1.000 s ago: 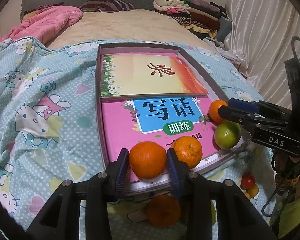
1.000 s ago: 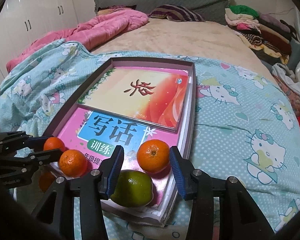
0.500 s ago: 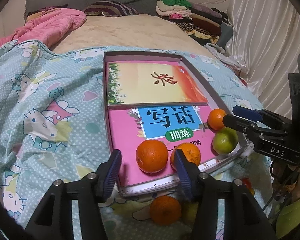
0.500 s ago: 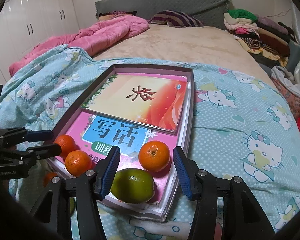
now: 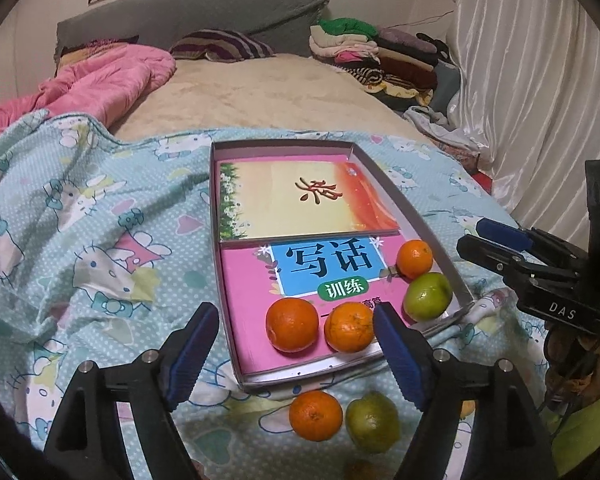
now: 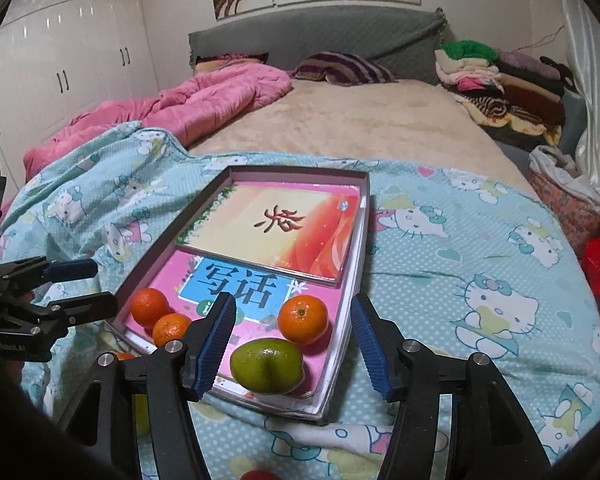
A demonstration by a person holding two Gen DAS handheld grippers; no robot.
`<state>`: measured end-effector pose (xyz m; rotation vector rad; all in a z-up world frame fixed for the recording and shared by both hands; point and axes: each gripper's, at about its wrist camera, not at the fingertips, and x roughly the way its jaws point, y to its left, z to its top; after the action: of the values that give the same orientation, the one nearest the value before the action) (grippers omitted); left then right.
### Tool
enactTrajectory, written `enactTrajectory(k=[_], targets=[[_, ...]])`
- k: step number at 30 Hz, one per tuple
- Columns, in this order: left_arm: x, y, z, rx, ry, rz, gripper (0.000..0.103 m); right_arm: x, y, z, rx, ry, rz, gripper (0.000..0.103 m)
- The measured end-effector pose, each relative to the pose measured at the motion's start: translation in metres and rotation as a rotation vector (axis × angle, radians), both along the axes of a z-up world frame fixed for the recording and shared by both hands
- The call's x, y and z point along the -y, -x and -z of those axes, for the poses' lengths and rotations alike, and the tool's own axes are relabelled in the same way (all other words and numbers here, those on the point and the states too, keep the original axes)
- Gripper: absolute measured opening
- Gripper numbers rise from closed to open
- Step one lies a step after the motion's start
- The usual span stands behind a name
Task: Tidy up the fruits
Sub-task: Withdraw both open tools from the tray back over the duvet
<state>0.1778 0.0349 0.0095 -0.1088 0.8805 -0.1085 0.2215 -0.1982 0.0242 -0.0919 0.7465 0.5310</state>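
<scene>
**Four fruits in the box, more waiting on the quilt**

Four fruits sit at the near end of the shallow box [image 5: 440,236], all on the pink exercise book [image 5: 244,280] that lines its floor. Two mandarins [image 5: 292,324] lie almost touching near my left side. A third mandarin [image 6: 303,319] and a green citrus [image 6: 267,366] lie near the right wall. I judge they are grouped at this end because the second book [image 5: 300,200] fills the far half.

My left gripper [image 5: 296,344] hangs above the near edge of the box, and its jaws are opening. The pair of mandarins shows between my fingers, but the blue pads touch neither, so I hold nothing there. My right gripper [image 6: 290,340] is angled down over the right corner. Its jaws are opening too, with the green citrus and the mandarin framed between them, both resting free on the book.

Outside the box, just below its near edge, an orange mandarin [image 5: 315,415] and a greenish fruit [image 5: 373,421] lie side by side on the cartoon-cat quilt [image 5: 100,240]. I take these to be the next to go in. The soft quilt lets the box tilt, so round fruit may roll when I set it down.
</scene>
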Motion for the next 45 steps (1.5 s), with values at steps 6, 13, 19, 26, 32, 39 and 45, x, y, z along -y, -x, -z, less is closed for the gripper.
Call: enactTrajectory(k=[6,13,19,26,32,39,45], targets=[[-0.001,0.007,-0.008,0.026,-0.002,-0.004,0.081,0.000,0.013,-0.008,0.059,0.032,-0.002,0.064],[-0.002,0.015,-0.014,0.054,-0.006,-0.004,0.085,0.001,0.022,-0.012,0.079,0.014,-0.007,0.070],[-0.002,0.023,-0.017,0.071,0.001,-0.009,0.087,0.004,0.034,-0.013,0.087,0.003,0.003,0.072],[-0.006,0.032,-0.021,0.086,0.017,-0.013,0.088,0.012,0.051,-0.012,0.097,-0.008,0.014,0.073],[-0.008,0.042,-0.024,0.096,0.029,-0.017,0.088,0.014,0.062,-0.012,0.105,-0.010,0.012,0.074],[0.002,0.055,-0.025,0.108,0.009,0.000,0.088,0.022,0.072,-0.008,0.092,-0.026,0.023,0.074],[0.003,0.064,-0.024,0.119,0.007,-0.001,0.088,0.028,0.082,-0.002,0.081,-0.031,0.043,0.074]])
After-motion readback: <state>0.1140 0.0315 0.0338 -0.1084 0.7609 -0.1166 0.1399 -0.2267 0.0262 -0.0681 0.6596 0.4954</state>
